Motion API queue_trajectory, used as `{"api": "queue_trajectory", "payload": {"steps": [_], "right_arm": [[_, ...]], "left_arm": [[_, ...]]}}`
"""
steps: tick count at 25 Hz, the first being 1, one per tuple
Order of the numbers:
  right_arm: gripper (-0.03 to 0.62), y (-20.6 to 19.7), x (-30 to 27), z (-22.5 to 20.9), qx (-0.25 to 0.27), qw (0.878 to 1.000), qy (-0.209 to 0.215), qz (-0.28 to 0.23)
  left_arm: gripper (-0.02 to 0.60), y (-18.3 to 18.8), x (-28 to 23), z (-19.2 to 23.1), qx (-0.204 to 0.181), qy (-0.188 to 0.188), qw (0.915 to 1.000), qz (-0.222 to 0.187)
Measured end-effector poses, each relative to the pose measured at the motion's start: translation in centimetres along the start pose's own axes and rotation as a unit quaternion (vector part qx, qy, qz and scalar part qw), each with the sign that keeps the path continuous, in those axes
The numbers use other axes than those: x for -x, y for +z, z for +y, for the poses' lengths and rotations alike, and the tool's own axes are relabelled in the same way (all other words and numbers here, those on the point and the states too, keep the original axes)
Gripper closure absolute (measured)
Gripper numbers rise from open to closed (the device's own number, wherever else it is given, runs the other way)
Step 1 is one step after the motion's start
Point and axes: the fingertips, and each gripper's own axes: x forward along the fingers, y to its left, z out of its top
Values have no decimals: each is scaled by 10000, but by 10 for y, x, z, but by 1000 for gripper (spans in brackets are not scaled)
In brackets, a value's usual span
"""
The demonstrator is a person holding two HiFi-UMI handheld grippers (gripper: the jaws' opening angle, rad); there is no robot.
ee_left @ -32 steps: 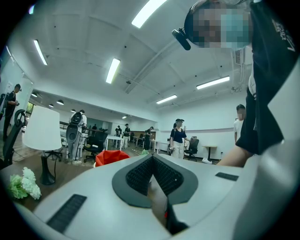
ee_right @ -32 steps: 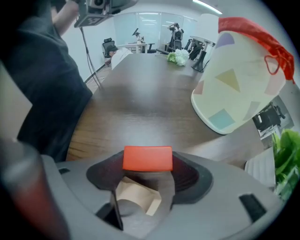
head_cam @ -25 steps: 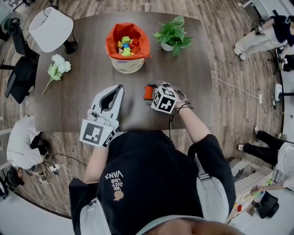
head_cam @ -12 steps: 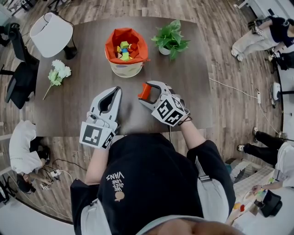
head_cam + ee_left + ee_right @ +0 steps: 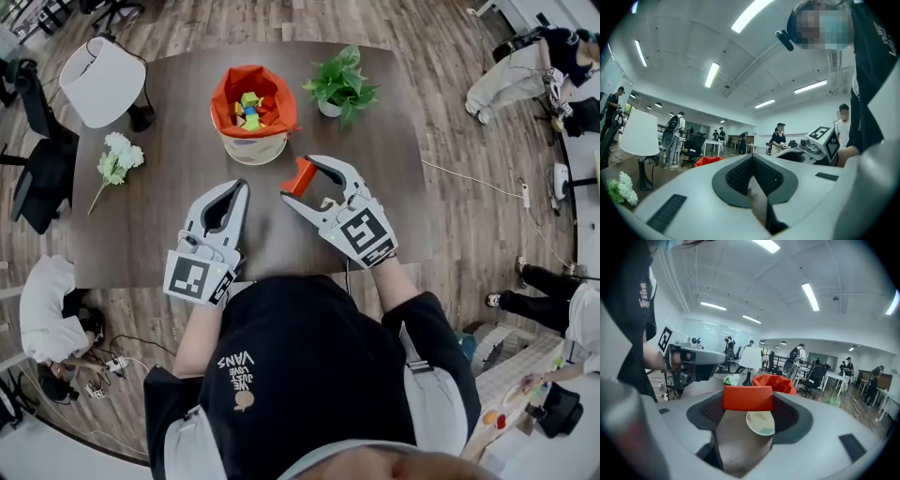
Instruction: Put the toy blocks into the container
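The container (image 5: 253, 112) is a cream tub with an orange liner, standing at the far middle of the dark table (image 5: 169, 122). Several coloured toy blocks (image 5: 249, 106) lie inside it. My right gripper (image 5: 302, 178) is shut on a red block (image 5: 301, 175) and holds it above the table, just near and right of the container. In the right gripper view the red block (image 5: 747, 398) sits between the jaws, with the container (image 5: 774, 382) behind it. My left gripper (image 5: 239, 189) rests on the table, shut with nothing in it; the left gripper view shows its tips (image 5: 751, 161) closed together.
A white lamp (image 5: 103, 67) stands at the table's far left corner. White flowers (image 5: 117, 155) lie at the left. A potted plant (image 5: 339, 84) stands right of the container. People sit and stand on the wooden floor around the table.
My right gripper has risen off the table with the red block and swung up and left toward the container. The left gripper has stayed in place.
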Motion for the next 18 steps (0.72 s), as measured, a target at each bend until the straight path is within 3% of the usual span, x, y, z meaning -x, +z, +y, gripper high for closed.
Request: {"api": "queue_trajectory", "payload": {"steps": [4,18], "right_arm": [[286,19,7,-7,64,9992,-211,-331],[286,54,-8,-28,223,9971,-329,-643]], "left_arm": [[571,1,0,1,-7,-21,10000,-8],[571,5,-1,10,-21,35,10000,-30]]}}
